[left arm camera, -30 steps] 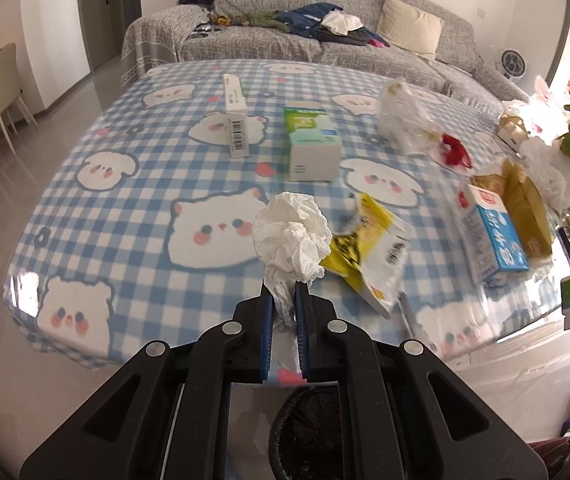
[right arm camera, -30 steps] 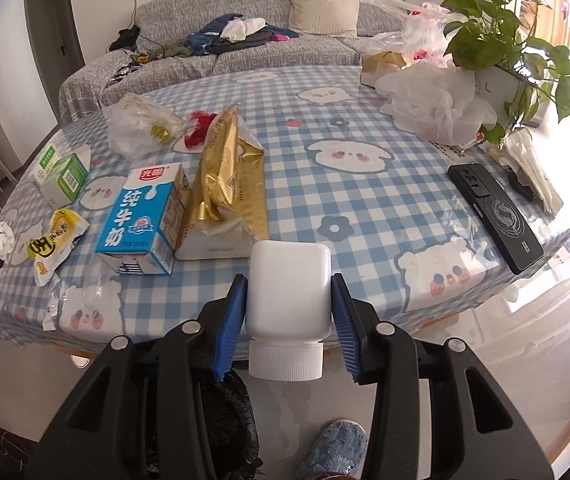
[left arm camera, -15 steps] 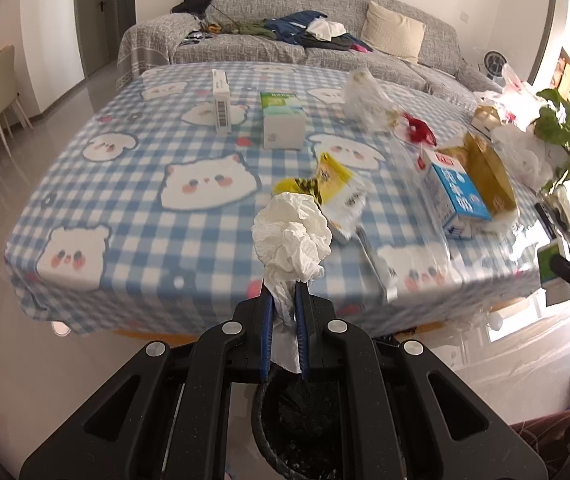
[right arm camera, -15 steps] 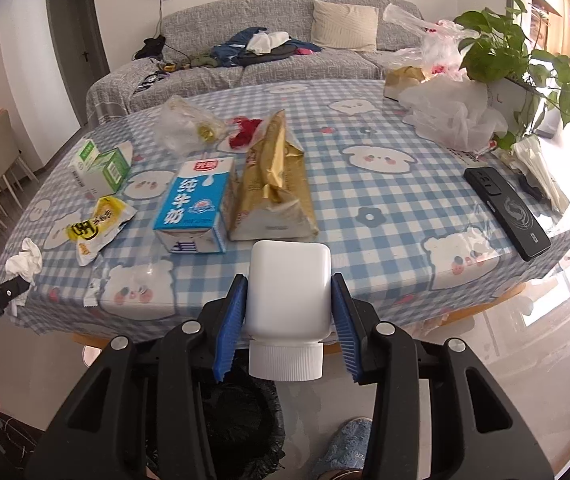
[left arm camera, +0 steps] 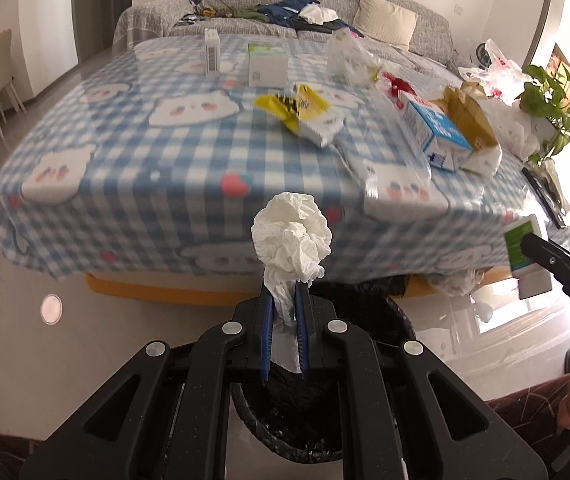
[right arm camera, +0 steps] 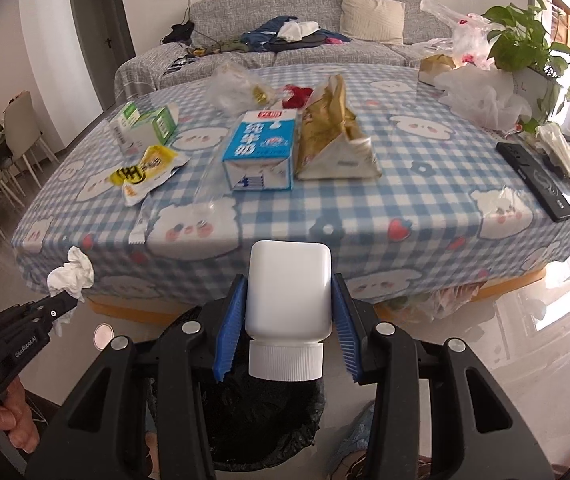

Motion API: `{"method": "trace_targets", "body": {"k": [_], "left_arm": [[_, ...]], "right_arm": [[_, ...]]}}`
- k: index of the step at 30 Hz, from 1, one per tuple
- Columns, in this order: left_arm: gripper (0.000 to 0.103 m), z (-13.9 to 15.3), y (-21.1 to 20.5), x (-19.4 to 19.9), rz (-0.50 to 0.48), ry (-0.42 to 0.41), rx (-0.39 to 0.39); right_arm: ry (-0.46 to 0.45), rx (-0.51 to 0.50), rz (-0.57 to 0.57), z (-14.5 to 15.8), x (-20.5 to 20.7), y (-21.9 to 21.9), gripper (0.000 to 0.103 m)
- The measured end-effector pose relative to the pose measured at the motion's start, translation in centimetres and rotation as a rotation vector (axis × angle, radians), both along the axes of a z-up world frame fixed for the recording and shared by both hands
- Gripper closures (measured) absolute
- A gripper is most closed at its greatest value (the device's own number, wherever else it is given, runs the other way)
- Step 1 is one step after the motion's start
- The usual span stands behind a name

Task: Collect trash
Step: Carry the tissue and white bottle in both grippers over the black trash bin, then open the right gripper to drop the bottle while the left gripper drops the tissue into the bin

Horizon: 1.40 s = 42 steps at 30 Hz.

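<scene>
Looking along my left gripper (left arm camera: 285, 320), its blue pads are pinched tight on the tail of a crumpled white tissue (left arm camera: 291, 248), whose bunched head sticks out just past the fingertips. Directly beneath the gripper sits a bin lined with a black bag (left arm camera: 305, 412). Beyond the tissue is the edge of the table (left arm camera: 125, 168) with its blue checked cloth. Farther out on it lie a yellow wrapper (left arm camera: 301, 114), a blue milk carton (left arm camera: 437, 136) and a gold bag (left arm camera: 471, 122) to the right, with a green-topped box (left arm camera: 267, 65) farther back. At the far right my right gripper (left arm camera: 529, 242) pokes in, holding a white bottle (left arm camera: 527, 256).

Looking along my right gripper (right arm camera: 289, 320), its pads are clamped on both sides of the white bottle (right arm camera: 288, 288), cap (right arm camera: 285, 360) toward me. The black-lined bin (right arm camera: 245, 412) is right below it. Ahead, the table (right arm camera: 425, 200) carries the milk carton (right arm camera: 263, 152) and gold bag (right arm camera: 335, 136) straight in front, the yellow wrapper (right arm camera: 145, 170) and the box (right arm camera: 145, 124) off to the left, and a black remote (right arm camera: 535, 180) to the right. At lower left my left gripper (right arm camera: 61, 300) holds the tissue (right arm camera: 73, 276) beside the table edge.
</scene>
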<state>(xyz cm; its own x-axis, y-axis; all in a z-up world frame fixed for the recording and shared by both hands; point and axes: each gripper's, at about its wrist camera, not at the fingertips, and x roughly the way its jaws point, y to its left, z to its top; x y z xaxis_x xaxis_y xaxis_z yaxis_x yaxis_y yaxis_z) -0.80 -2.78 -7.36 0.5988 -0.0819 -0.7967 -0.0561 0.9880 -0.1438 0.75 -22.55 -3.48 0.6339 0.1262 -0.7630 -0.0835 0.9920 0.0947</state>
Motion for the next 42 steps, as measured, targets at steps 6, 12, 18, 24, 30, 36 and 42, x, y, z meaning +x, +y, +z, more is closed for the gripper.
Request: {"method": "trace_targets", "body": {"k": [6,12,18,24,30,36,42], "left_arm": [[0.094,-2.4,-0.4,-1.6,0.006,0.036,-0.008],[0.094,-5.0,-0.9,-2.2,-0.014,0.053,0.023],[0.094,-6.8,-0.8,-2.0,-0.031,0.038,0.03],[0.094,-8.7,-0.4,-2.0,-0.039,0.037,0.022],[0.094,-10.1,0.3,-1.7,-0.028,0.061,0.023],[0.094,-10.7,1.1,-1.6,-0.019,0.068,0.01],[0.094,-11.4,0.0,-1.0,-0.036,0.076,0.018]], "right_arm": [[0.038,-0.023,0.011,-2.7,-1.0,1.5,0.063],[0.08,-0.054,0.025,-6.0,-1.2,2.7,0.062],[0.13,-0.082,0.007,-9.2,-1.0,3.2,0.062],[0.178,-0.11,0.007,-12.0,-0.6,4.1,0.062],[0.2,-0.126,0.051,-13.7,-0.3,6.3,0.062],[0.185,-0.138,0.102,-14.1,-0.3,8.3,0.052],[0.165,-0.147,0.102,-14.3,-0.7,7.4,0.021]]}}
